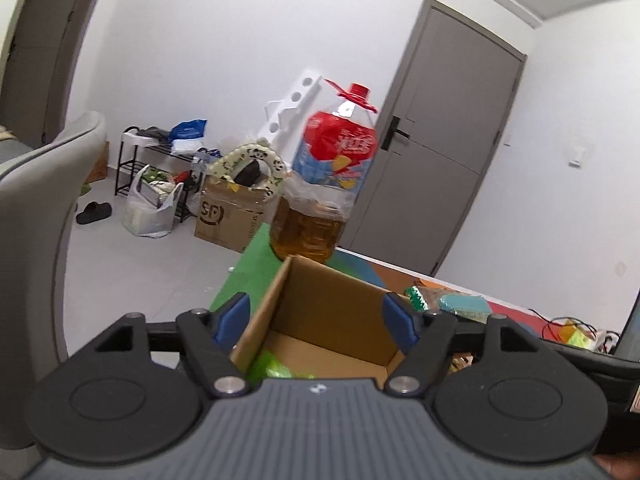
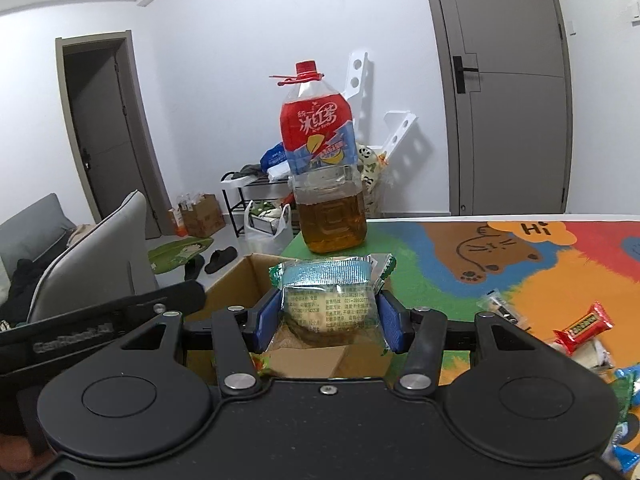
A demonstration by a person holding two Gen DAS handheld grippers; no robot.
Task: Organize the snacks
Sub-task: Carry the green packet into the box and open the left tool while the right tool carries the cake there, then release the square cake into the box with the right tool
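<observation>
Two grippers over cardboard box [image 2: 240, 280]; left gripper [image 1: 316, 318] spread, right gripper [image 2: 329, 318] pinching snack packet [image 2: 330, 292]

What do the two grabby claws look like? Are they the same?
Nearly the same. The left claw has black arms, round black discs, silver bolts, blue fingertips and a ribbed grey body. The right claw has the same blue fingertips and silver bolts, but its body looks black. The left claw's side shows faint lettering in the right view.

Even indoor light, fisheye-bent edges, slight blur.
</observation>
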